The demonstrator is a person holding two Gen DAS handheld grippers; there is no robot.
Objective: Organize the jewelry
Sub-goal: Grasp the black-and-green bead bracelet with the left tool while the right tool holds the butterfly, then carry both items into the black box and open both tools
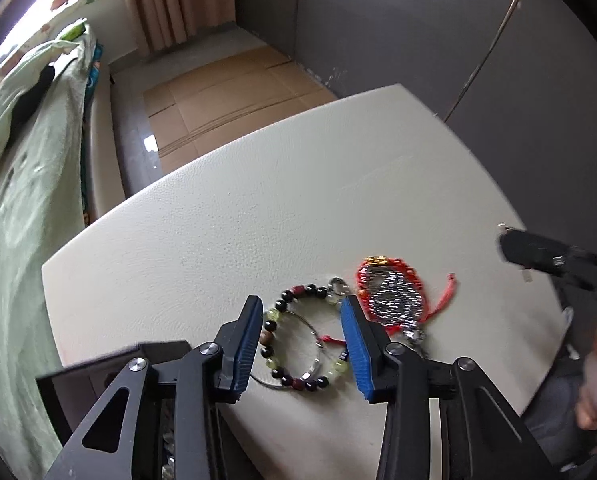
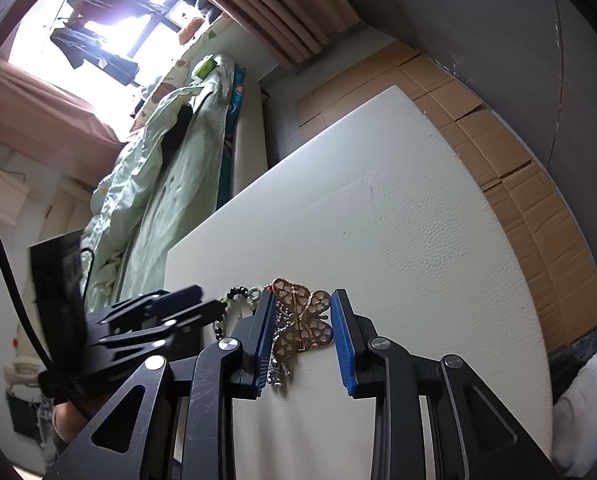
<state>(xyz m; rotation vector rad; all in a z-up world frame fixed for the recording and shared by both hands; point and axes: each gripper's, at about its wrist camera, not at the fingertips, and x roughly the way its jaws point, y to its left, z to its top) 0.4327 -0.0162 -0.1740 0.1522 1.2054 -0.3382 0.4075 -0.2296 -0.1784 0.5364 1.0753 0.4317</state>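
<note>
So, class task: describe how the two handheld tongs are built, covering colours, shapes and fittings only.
Both the left tongs and the right tongs look alike: matte black linkage arms with triangular cut-outs, joined by round silver pivot bolts. Each ends in two long, flat fingers faced with ribbed blue pads. No markings are legible, and no sleeve shows clearly.

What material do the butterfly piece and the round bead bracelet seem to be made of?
Butterfly piece: likely thin gold-coloured metal, shiny, pierced with small cut-out holes. Bead bracelet: glossy dark and translucent pale green beads, perhaps glass or stone, plus a few matte brown beads, possibly wood.
</note>
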